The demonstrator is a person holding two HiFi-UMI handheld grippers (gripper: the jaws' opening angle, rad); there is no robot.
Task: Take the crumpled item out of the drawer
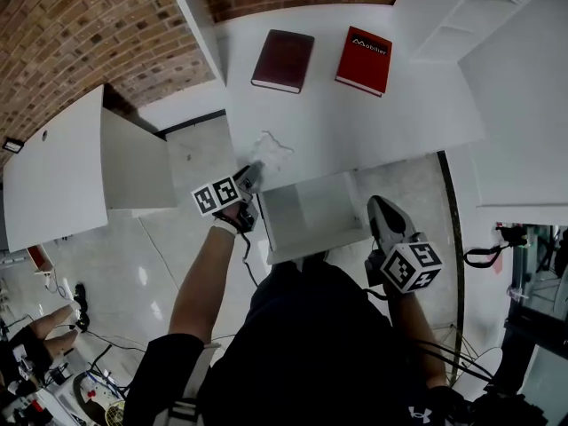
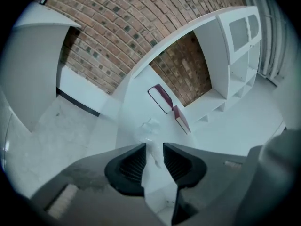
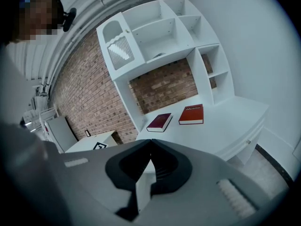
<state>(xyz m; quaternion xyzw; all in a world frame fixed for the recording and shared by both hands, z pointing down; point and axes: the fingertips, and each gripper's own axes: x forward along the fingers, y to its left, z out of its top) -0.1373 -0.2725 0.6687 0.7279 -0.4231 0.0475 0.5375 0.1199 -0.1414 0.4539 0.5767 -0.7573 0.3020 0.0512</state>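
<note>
The crumpled clear item (image 1: 276, 145) lies on the white desk top (image 1: 390, 122), just past the tips of my left gripper (image 1: 256, 170). In the left gripper view it (image 2: 150, 126) sits a little ahead of that gripper (image 2: 154, 149), whose jaws stand open with nothing between them. Below the desk edge the white drawer (image 1: 277, 227) is pulled out, and its inside looks bare. My right gripper (image 1: 383, 209) hangs beside the drawer's right side. Its jaws (image 3: 151, 142) meet at the tips and hold nothing.
A maroon book (image 1: 283, 60) and a red book (image 1: 364, 59) lie at the back of the desk. A white shelf unit (image 1: 461, 7) stands at the right. A white cabinet with an open door (image 1: 53, 176) is at the left. Cables lie on the floor (image 1: 98, 362).
</note>
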